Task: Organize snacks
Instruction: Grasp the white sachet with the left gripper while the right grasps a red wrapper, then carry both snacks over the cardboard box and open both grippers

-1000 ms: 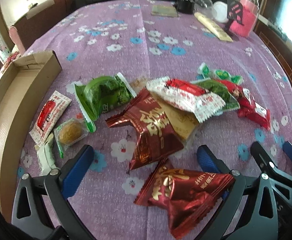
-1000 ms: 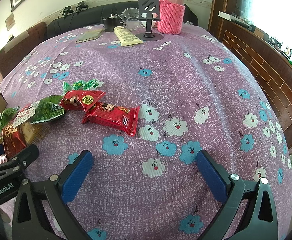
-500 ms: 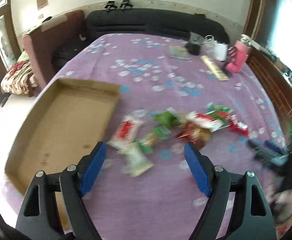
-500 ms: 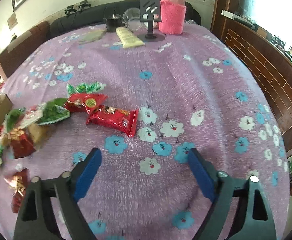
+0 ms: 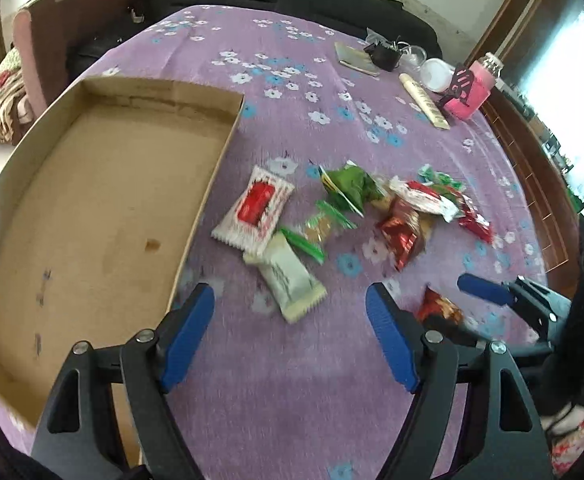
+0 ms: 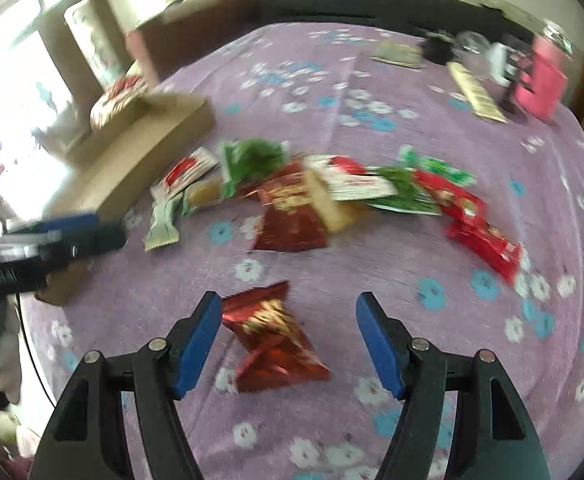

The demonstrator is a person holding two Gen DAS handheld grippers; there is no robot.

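left gripper: jaws spread, holding nothing, just right of box edge
right gripper: jaws spread, red packet between pads
cardboard box: left, snack pile right of its wall
tablecloth: bare near side

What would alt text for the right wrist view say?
The open right gripper hovers over a dark red foil snack packet on a purple flowered tablecloth. Beyond lie a blurred pile of red, green and white snack packets and a cardboard tray at left.

Right hand-held gripper hangs spread over a red snack packet.
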